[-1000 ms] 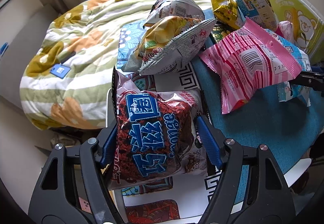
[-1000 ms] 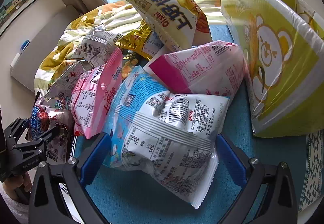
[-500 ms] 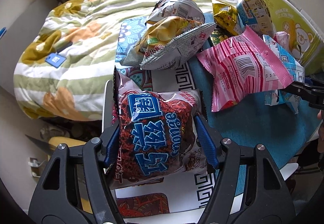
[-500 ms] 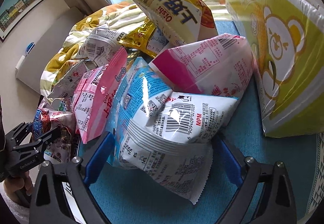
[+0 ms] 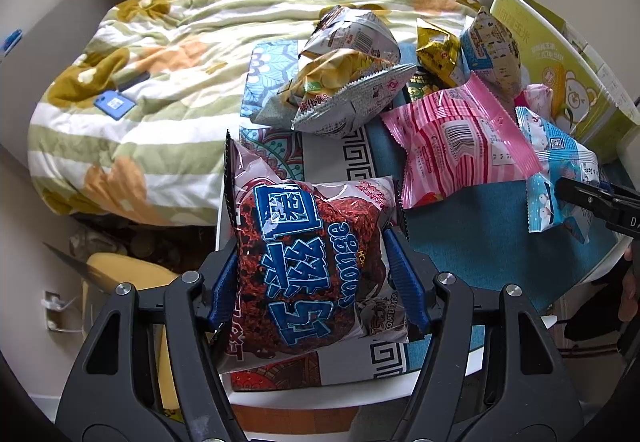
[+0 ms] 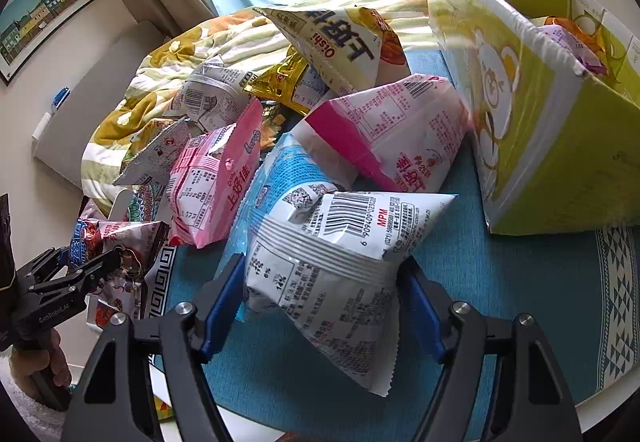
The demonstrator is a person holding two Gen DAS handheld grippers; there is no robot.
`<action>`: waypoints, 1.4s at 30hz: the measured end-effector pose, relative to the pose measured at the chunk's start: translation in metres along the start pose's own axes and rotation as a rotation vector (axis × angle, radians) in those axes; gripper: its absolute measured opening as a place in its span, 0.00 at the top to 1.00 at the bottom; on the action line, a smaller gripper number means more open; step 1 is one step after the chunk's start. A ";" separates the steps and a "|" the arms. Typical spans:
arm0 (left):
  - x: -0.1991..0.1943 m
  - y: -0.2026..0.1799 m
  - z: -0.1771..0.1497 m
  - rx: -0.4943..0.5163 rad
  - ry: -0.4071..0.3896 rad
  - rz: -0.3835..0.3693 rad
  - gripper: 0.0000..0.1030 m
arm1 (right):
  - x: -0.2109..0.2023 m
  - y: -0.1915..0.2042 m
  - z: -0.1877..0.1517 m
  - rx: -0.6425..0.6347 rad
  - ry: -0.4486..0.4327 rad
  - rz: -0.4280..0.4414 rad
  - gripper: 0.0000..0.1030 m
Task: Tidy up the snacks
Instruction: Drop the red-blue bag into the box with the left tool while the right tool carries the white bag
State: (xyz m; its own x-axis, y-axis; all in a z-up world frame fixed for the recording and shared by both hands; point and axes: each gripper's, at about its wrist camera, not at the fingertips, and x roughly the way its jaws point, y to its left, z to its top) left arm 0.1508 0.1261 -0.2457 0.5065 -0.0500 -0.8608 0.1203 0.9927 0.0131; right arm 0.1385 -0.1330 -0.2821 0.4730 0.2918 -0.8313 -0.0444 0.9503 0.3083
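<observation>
Pinching puffy, feather-light, slippery bags across their middles, the left gripper (image 5: 316, 282) fingers clamp the red sponge-snack bag (image 5: 308, 262) while the right gripper (image 6: 320, 298), just closing, squeezes the blue-and-white bag (image 6: 332, 262) left of the green box (image 6: 540, 122).

The left gripper (image 5: 316, 278) points steeply down, its blue pads (image 5: 404, 282) pressed against both sides of a red and blue snack bag (image 5: 304, 262); its jaws have just been closing slightly. The right gripper (image 6: 320, 294) also tilts down, its jaws having just been closing onto a white and blue snack bag (image 6: 340, 242), pads touching it. A hand (image 6: 34, 362) grips the left gripper's handle.
</observation>
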 end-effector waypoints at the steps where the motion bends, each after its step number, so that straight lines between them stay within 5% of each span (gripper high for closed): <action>1: -0.005 -0.001 0.000 -0.001 -0.006 0.005 0.38 | -0.003 0.000 -0.001 0.001 -0.003 -0.003 0.31; 13: -0.094 -0.035 0.037 0.029 -0.174 -0.039 0.38 | -0.080 0.010 -0.002 -0.015 -0.098 0.014 0.32; 25: -0.152 -0.147 0.115 0.114 -0.366 -0.166 0.38 | -0.188 -0.028 0.033 0.009 -0.289 0.024 0.32; 34: -0.127 -0.273 0.174 0.144 -0.348 -0.276 0.38 | -0.236 -0.112 0.073 -0.001 -0.359 -0.065 0.32; 42: -0.071 -0.348 0.195 0.120 -0.221 -0.274 0.38 | -0.243 -0.184 0.109 -0.009 -0.352 -0.086 0.32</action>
State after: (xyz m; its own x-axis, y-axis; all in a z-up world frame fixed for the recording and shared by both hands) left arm 0.2390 -0.2369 -0.0900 0.6119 -0.3480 -0.7102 0.3696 0.9197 -0.1322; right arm 0.1271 -0.3903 -0.0861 0.7492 0.1569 -0.6435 0.0019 0.9710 0.2389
